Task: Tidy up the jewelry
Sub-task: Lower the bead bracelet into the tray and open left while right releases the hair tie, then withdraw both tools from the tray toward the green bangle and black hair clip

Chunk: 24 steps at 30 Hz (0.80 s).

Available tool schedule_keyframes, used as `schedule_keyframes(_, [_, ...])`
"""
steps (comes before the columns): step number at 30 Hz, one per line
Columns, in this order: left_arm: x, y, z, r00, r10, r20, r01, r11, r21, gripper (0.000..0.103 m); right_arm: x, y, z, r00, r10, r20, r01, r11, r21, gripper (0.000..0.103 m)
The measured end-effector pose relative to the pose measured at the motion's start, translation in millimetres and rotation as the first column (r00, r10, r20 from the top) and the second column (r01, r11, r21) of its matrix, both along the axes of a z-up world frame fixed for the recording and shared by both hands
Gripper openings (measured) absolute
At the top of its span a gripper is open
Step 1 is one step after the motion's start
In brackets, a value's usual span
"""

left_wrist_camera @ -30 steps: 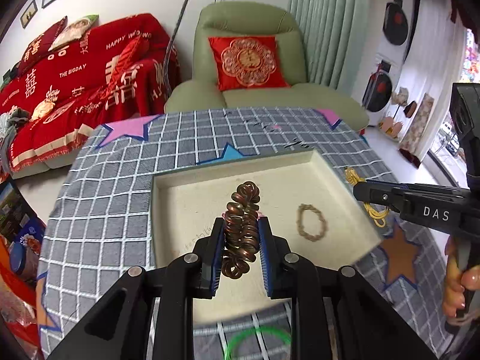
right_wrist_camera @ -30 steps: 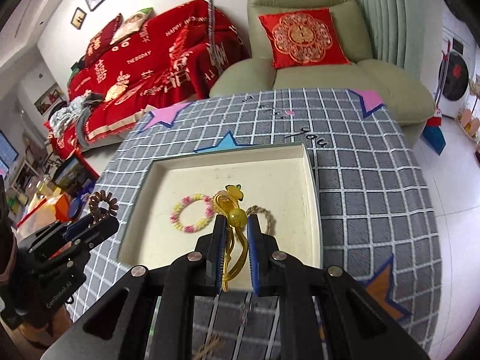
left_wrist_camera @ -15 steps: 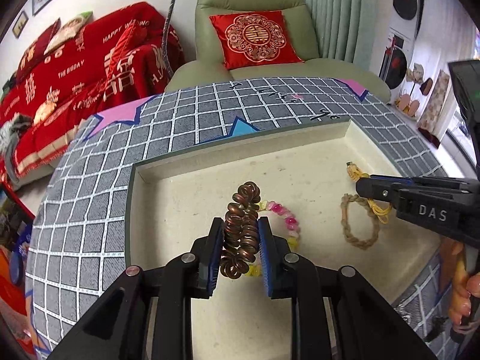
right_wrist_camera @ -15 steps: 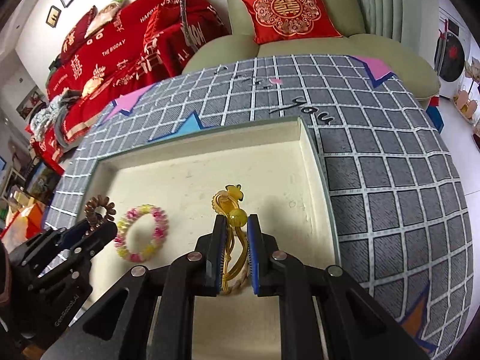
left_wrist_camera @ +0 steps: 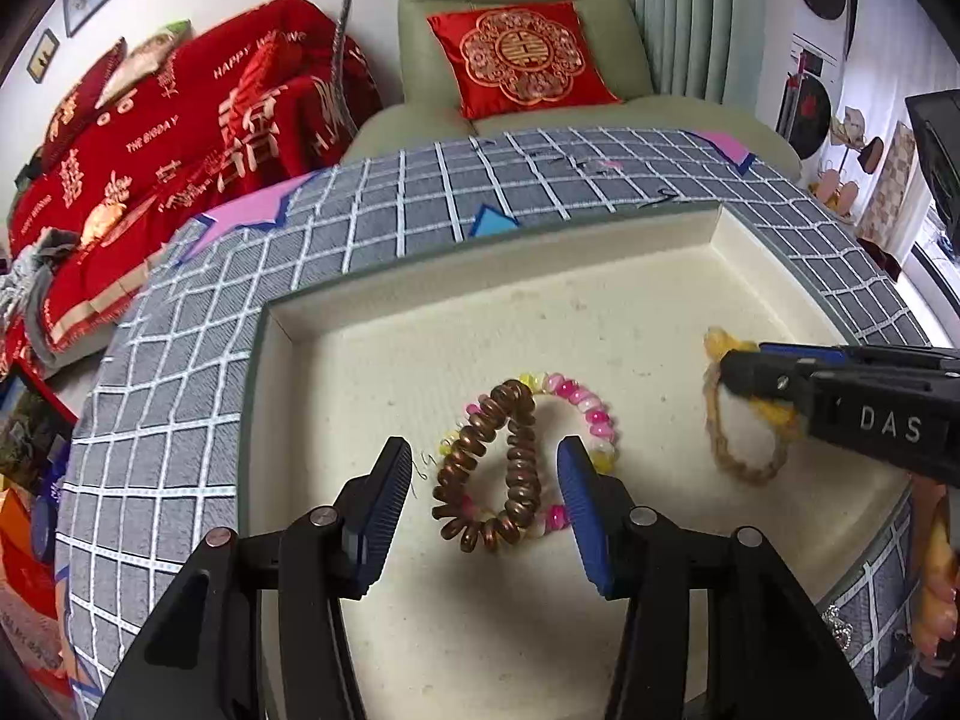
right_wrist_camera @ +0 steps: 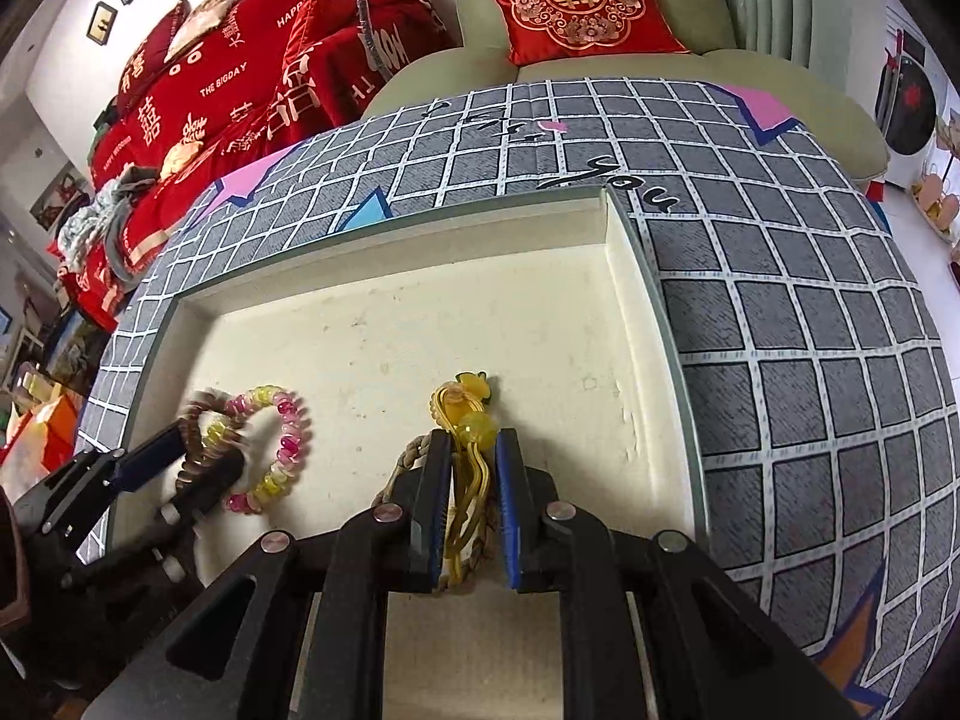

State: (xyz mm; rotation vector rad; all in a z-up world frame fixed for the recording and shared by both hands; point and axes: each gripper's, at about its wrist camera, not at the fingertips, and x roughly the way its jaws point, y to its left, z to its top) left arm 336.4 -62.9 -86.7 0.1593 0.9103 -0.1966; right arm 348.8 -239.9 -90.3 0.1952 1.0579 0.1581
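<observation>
A cream tray (left_wrist_camera: 420,324) sits on the checked tablecloth. My left gripper (left_wrist_camera: 483,489) is open inside it, and a brown coil hair tie (left_wrist_camera: 492,462) lies between its fingers on a pink and yellow bead bracelet (left_wrist_camera: 585,414). My right gripper (right_wrist_camera: 471,483) is shut on a yellow hair tie (right_wrist_camera: 465,420) low over the tray, above a tan braided bracelet (left_wrist_camera: 744,462). In the right wrist view the tray (right_wrist_camera: 630,276) holds the bead bracelet (right_wrist_camera: 282,438) and the brown coil (right_wrist_camera: 195,450) at the left gripper's tip.
The grey checked tablecloth (right_wrist_camera: 810,360) surrounds the tray. A green armchair (left_wrist_camera: 540,36) with a red cushion and a red-covered sofa (left_wrist_camera: 180,138) stand beyond the table's far edge. A small silver trinket (left_wrist_camera: 837,651) lies on the cloth by the tray's right side.
My left gripper has opened and let go of the brown coil hair tie, which now lies in the tray. Both grippers moved lower and further into the tray.
</observation>
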Motion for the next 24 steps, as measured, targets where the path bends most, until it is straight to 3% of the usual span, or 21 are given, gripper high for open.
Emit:
schedule_keyframes(1, [0, 0, 1, 1.0, -0.004, -0.002, 0.004, 1.0, -0.005, 0.062, 0, 0, 1, 1.0, 0.002, 0.0, -0.002, 1.0, 0.005, 0.034])
schedule_keyframes(2, [-1, 0, 3, 1.0, -0.005, 0.001, 0.005, 1.0, -0.008, 0.062, 0, 2, 1, 1.0, 0.003, 0.001, -0.003, 1.0, 0.003, 0.05])
schedule_keyframes(6, [-3, 2, 10, 1.0, -0.001, 0.015, 0.001, 1.0, -0.006, 0.062, -2, 2, 11, 1.0, -0.002, 0.025, 0.002, 1.0, 0.005, 0.052])
schedule_keyframes(8, [-5, 4, 14, 1.0, 0.002, 0.021, -0.002, 1.0, -0.016, 0.063, -3, -2, 16, 0.999, -0.015, 0.031, 0.014, 1.0, 0.029, 0.059])
schedule_keyframes(10, [-6, 6, 17, 0.999, 0.014, 0.03, -0.013, 1.0, -0.023, 0.103, -5, -7, 21, 0.999, -0.026, 0.037, 0.024, 0.998, 0.056, 0.063])
schedule_keyframes(12, [-12, 9, 25, 0.997, 0.027, 0.074, -0.024, 0.999, -0.034, 0.103, -8, -11, 27, 0.998, -0.044, 0.045, 0.041, 0.997, 0.069, 0.063])
schedule_keyframes(15, [-16, 9, 33, 0.997, 0.021, 0.071, -0.019, 0.999, -0.029, 0.103, -13, -15, 33, 0.997, -0.055, 0.049, 0.051, 0.995, 0.089, 0.064])
schedule_keyframes(16, [-19, 10, 35, 0.996, 0.022, 0.081, -0.02, 0.999, -0.025, 0.103, -16, -17, 35, 0.997, -0.059, 0.049, 0.054, 0.994, 0.096, 0.066])
schedule_keyframes(18, [-28, 12, 44, 0.993, 0.022, 0.116, -0.02, 1.0, -0.016, 0.103, -22, -21, 40, 0.996, -0.065, 0.054, 0.058, 0.991, 0.117, 0.081])
schedule_keyframes(21, [-43, 18, 53, 0.991, 0.016, 0.134, -0.013, 1.0, -0.021, 0.103, -34, -27, 50, 0.995, -0.072, 0.074, 0.059, 0.985, 0.164, 0.081])
schedule_keyframes(24, [-58, 26, 59, 0.993, 0.008, 0.117, -0.004, 1.0, -0.031, 0.103, -46, -32, 59, 0.992, -0.083, 0.094, 0.063, 0.977, 0.204, 0.089])
